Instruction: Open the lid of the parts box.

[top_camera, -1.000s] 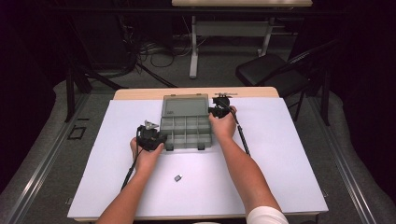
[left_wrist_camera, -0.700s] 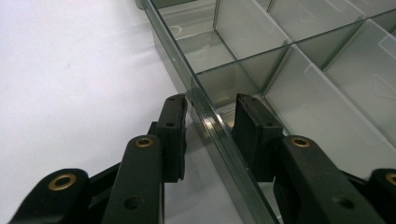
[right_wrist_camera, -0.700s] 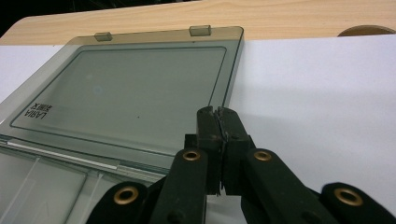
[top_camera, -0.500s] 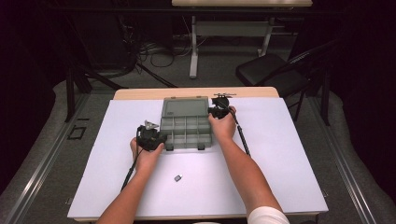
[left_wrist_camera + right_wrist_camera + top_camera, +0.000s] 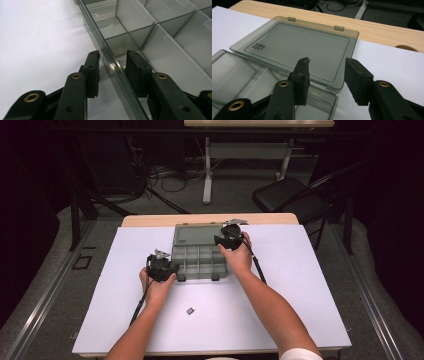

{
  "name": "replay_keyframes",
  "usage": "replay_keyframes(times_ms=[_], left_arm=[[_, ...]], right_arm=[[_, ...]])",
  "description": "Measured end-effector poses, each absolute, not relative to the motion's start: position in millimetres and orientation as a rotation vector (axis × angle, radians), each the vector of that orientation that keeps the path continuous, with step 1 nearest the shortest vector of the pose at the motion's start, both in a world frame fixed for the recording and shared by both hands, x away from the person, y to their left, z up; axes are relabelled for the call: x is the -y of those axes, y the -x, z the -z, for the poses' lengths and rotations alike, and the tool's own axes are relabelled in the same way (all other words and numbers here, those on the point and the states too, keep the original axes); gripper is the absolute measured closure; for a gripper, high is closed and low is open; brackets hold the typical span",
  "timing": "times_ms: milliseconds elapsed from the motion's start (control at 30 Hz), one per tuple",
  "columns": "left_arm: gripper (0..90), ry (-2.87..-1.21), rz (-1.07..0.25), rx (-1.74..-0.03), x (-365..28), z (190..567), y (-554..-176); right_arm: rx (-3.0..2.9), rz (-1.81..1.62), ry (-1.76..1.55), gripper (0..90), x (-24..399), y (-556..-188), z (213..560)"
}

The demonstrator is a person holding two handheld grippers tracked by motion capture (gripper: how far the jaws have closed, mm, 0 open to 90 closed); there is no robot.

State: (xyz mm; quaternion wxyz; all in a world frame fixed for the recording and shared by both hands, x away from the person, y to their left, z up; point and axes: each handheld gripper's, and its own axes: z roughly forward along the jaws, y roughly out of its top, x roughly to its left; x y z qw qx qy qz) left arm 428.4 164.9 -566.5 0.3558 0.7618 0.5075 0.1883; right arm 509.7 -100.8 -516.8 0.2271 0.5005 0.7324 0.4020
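A grey see-through organizer box lies open on the white sheet, its compartments empty. Its lid is folded flat behind it. My left gripper is at the box's left front. In the left gripper view its jaws straddle the box's clear side wall, one pad outside and one inside, with a gap on each side. My right gripper hovers at the back right. Its jaws have just been opening and stand apart over the lid's near corner, holding nothing.
A small dark piece lies on the white sheet in front of the box, between the forearms. The wooden table edge runs behind the lid. A black chair and floor cables sit beyond the table.
The right hand has shifted a little at the lid's right end. The left hand and the box have stayed where they were.
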Motion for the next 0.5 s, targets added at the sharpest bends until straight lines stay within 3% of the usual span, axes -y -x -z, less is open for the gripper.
replay_keyframes(times_ms=[167, 233, 267, 500], left_arm=[[50.0, -1.949, -0.469, -1.321, -170, 563, -427], [49.3, -1.945, -0.468, -1.318, -171, 561, -426], [48.5, -1.936, -0.463, -1.31, -173, 557, -423], [49.0, -1.893, -0.442, -1.234, -180, 535, -412]], right_arm=[[-2.048, -1.089, -1.356, 51.6, 107, -502, 516], [-2.053, -1.087, -1.342, 52.1, 108, -500, 515], [-2.071, -1.082, -1.295, 56.4, 112, -496, 513], [-2.121, -1.139, -1.236, 54.2, 123, -479, 504]])
